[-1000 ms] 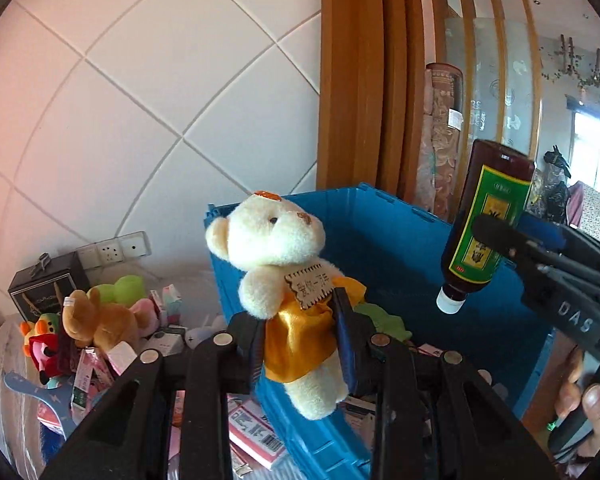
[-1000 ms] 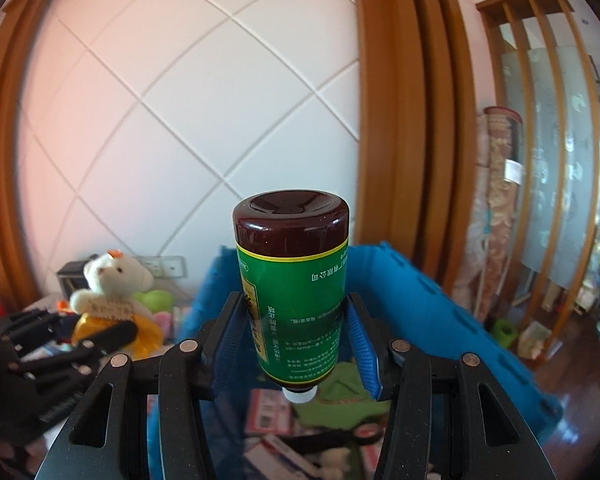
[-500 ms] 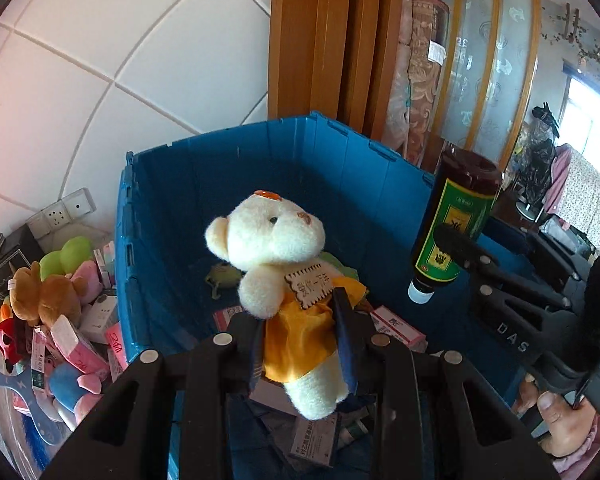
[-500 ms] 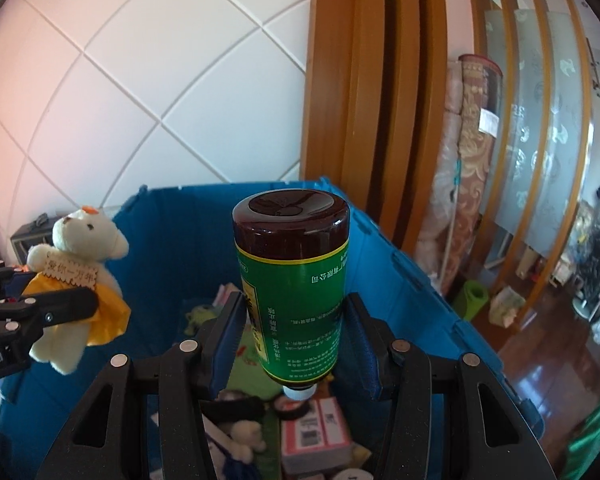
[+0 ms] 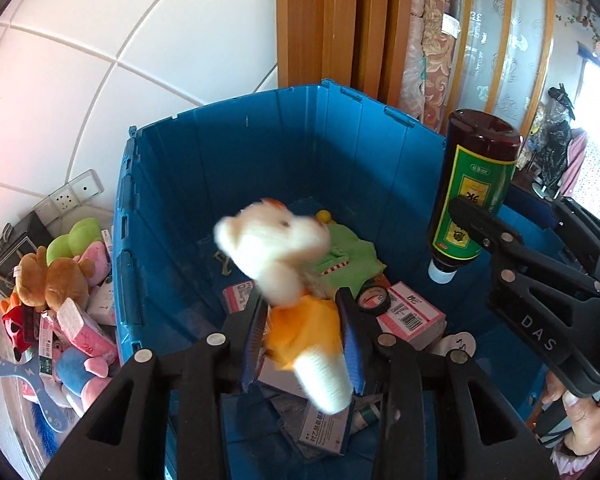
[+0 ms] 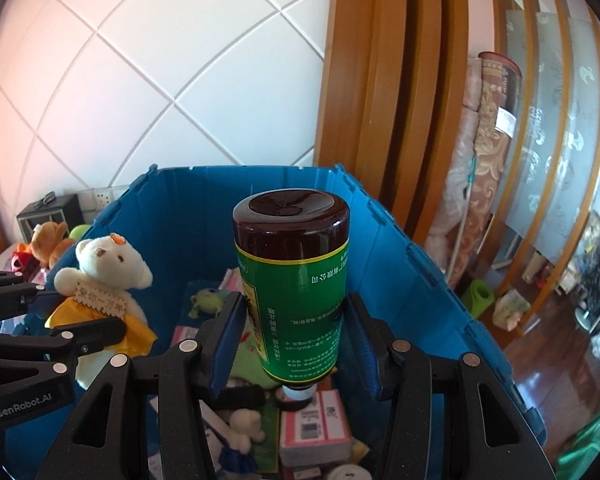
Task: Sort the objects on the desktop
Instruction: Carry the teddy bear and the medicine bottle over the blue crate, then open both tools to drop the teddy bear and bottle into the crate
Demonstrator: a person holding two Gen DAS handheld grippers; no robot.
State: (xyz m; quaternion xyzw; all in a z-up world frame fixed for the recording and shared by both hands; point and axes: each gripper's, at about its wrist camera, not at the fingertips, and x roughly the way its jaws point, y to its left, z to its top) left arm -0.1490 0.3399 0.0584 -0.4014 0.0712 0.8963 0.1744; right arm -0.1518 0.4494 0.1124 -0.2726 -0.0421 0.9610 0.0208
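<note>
- White teddy bear [image 5: 276, 256], yellow dress, cream tag w/ printed characters across chest; over the open blue crate [image 5: 260, 152]. Blurred in L wrist view, sharp in R wrist view [image 6: 104, 276].
- Left gripper [image 5: 302, 332]: blue-padded fingers [image 5: 253, 340] flank the bear's yellow dress, one each side. In L wrist view a thin gap shows betw. pads and fabric; R wrist view [image 6: 66, 316] shows black fingers across the dress. Gripped or let go: cannot tell.
- Brown bottle [image 6: 294, 292], green label w/ yellow border, held upside down, white cap at bottom, over the crate interior. Also in L wrist view [image 5: 474, 190], at the crate's right side.
- Right gripper [image 6: 292, 344]: closed partway, blue pads pressed on both sides of the bottle's label; holds it clear of crate contents. Seen from the side in L wrist view [image 5: 512, 256], person's hand [image 5: 580, 424] on its handle.
- Crate contents: green frog plush [image 5: 348, 256], pink/white barcode box [image 5: 412, 312], roll of black tape [image 5: 374, 300], more small boxes, small white plush [image 6: 246, 428].
- Outside crate, left: brown plush [image 5: 56, 280], green & pink plushes, pink packets, blue flat toy [image 5: 28, 384], dark gift box [image 5: 8, 248].
- Wall: white diagonal tile, white socket strip [image 5: 70, 196]. Wood frame [image 6: 384, 80] and rolled rug [image 6: 488, 152] to the right.
</note>
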